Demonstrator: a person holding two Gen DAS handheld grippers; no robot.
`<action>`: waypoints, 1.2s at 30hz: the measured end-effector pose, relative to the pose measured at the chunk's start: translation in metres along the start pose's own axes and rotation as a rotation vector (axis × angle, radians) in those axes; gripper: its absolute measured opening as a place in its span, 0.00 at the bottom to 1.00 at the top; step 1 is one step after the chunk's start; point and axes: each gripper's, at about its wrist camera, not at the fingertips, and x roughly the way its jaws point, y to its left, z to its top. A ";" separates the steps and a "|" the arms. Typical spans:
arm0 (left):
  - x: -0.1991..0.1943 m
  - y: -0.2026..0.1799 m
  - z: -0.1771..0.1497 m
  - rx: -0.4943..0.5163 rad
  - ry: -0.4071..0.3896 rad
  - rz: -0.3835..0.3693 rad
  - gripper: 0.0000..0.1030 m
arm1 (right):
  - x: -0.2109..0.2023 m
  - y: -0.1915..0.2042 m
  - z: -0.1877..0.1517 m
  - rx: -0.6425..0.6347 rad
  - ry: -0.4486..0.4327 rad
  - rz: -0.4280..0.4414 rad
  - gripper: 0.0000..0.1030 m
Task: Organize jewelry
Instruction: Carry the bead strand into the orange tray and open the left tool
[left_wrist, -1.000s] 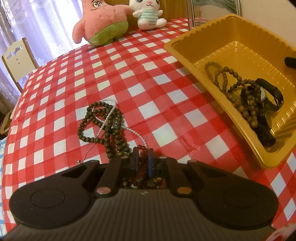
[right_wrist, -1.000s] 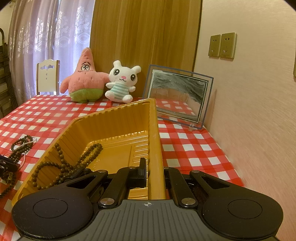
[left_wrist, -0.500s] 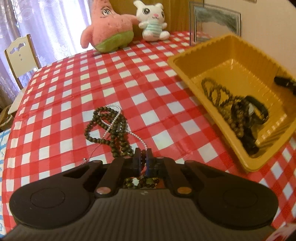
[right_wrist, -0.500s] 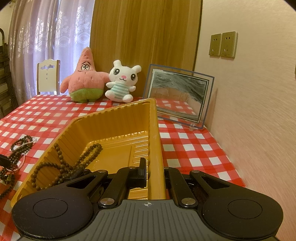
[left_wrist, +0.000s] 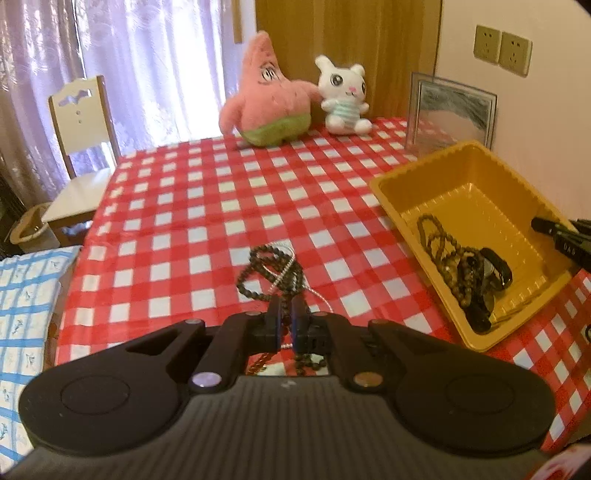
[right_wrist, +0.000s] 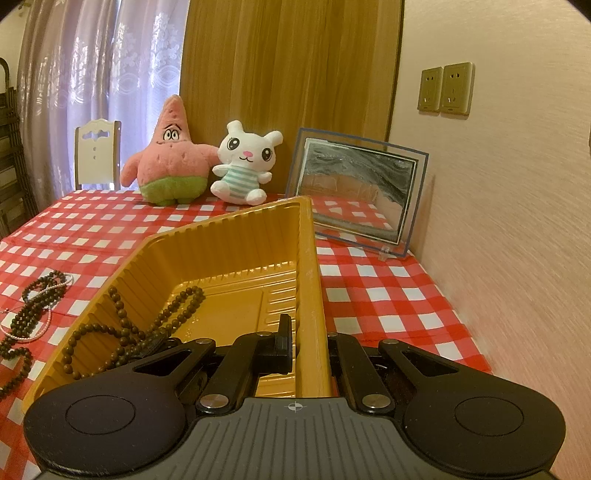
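Raised L tongs pinch dark bead strand, dangling below | R tongs clamp yellow tray wall

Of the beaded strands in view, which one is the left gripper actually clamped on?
The dark bead strand tangled with the thin pearl chain on the tablecloth: the left gripper pinches it. The browner beads lie loose in the yellow tray.

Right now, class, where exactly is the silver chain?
In the left wrist view, the silver chain lies tangled in the dark bead necklace on the checked tablecloth, left of the yellow tray.
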 end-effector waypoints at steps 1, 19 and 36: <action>-0.004 0.001 0.001 0.000 -0.007 0.002 0.04 | 0.000 0.000 0.000 0.000 0.000 0.001 0.04; -0.025 -0.034 0.026 0.053 -0.103 -0.099 0.04 | -0.001 0.002 0.005 0.000 -0.009 0.004 0.04; 0.007 -0.119 0.058 0.140 -0.141 -0.359 0.04 | 0.000 0.002 0.013 0.007 -0.031 0.018 0.04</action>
